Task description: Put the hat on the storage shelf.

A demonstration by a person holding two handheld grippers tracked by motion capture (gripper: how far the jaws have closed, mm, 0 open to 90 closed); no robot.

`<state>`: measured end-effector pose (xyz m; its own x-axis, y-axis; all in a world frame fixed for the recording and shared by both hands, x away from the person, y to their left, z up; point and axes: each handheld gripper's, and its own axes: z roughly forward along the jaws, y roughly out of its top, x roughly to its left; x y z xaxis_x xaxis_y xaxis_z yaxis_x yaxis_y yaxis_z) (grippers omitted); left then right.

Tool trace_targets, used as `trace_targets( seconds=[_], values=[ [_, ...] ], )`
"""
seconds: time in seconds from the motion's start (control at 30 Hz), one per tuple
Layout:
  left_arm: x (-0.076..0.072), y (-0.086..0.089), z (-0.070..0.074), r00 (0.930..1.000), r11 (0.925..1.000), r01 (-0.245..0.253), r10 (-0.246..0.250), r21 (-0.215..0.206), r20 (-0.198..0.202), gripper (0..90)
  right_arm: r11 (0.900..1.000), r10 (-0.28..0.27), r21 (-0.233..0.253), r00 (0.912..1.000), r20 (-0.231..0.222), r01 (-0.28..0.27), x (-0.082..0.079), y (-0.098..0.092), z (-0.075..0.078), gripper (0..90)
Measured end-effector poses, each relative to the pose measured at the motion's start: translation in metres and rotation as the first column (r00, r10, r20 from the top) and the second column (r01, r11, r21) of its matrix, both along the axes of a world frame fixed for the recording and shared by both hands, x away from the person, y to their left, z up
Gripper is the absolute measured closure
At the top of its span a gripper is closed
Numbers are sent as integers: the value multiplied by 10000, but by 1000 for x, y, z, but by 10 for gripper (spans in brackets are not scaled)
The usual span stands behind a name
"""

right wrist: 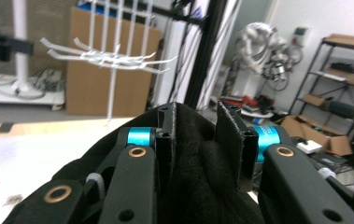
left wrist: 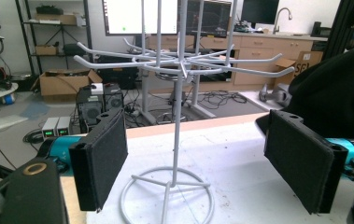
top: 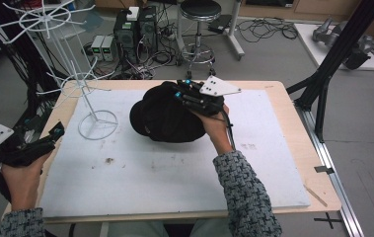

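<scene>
Cap (top: 165, 118) in right tongs (right wrist: 194, 135), lifted.

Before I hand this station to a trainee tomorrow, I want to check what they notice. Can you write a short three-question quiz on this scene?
1. True or false: the left tongs are open and hold nothing.
2. What do the right tongs grip?
A. the white wire hanging rack
B. the black fabric cap
C. a cable
3. Fill in: the rack's round base rests on the ______ mat.

Key: 1 true; 2 B; 3 white.
</scene>
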<state>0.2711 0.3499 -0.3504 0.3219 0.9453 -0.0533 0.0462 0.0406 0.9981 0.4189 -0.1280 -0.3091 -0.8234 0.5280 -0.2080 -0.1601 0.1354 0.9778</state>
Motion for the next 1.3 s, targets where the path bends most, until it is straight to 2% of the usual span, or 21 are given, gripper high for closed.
trace_targets(
  seconds=[0.17,0.2,0.23,0.27,0.33,0.43,0.5,0.57,0.63,0.7,0.77,0.8,0.93,1.03,1.07,1.13,1.2,1.3],
  values=[
    [0,1,-1,10000,10000,-30,30,-43,-22,216,9994,-308,174,9994,185,305,2,-14,14,694],
    [0,1,-1,10000,10000,-32,31,-39,-27,216,9985,-470,303,9981,391,459,4,-22,24,694],
    [0,1,-1,10000,10000,-36,36,-58,-23,216,9985,-470,303,9981,391,459,4,-22,24,694],
    [0,1,-1,10000,10000,-33,33,-32,-43,216,9974,-630,384,9968,493,611,7,-28,33,694],
    [1,1,-1,10000,10000,-32,32,-44,-40,216,9972,-644,418,9966,518,623,8,-31,37,694],
    [0,1,-1,10000,10000,-38,38,-44,-37,216,9949,-829,629,9944,658,787,12,-41,54,693],
    [0,2,-1,10000,10000,-52,52,-39,-36,216,9919,-812,1032,9942,711,736,15,-50,68,692],
    [0,2,-1,10000,10000,-66,66,-50,-25,216,9906,-904,1095,9930,763,817,17,-54,78,693],
    [0,3,-1,10000,10000,-76,76,-59,-23,216,9909,-889,1082,9929,787,802,18,-55,81,693],
    [0,3,-1,10000,9999,-87,87,-88,-19,216,9907,-971,1042,9910,926,873,20,-55,95,693],
    [0,3,-1,10000,10000,-74,74,-47,-24,216,9907,-964,1054,9903,1002,858,21,-55,98,693],
    [0,3,-1,10000,10000,-66,66,-58,-29,216,9907,-937,1077,9903,1024,826,22,-54,107,692],
    [0,3,-2,10000,9999,-82,81,-106,-34,216,9897,-909,1208,9886,1199,764,23,-51,118,693],
    [0,4,-1,10000,9999,-92,92,-103,-17,216,9888,-743,1388,9876,1382,550,23,-48,132,692],
    [0,4,-2,9999,9998,-106,107,-153,8,216,9887,-606,1447,9873,1469,392,22,-44,141,692],
    [0,5,-2,9999,9999,-112,112,-120,-28,216,9892,-561,1423,9867,1523,343,22,-42,145,692],
    [-1,5,-1,9999,9998,-111,111,-134,-22,216,9893,-192,1459,9847,1730,-63,21,-34,159,691],
    [-1,6,-1,9999,9998,-140,140,-164,28,216,9871,98,1556,9830,1833,-388,20,-30,167,691]
  ],
)
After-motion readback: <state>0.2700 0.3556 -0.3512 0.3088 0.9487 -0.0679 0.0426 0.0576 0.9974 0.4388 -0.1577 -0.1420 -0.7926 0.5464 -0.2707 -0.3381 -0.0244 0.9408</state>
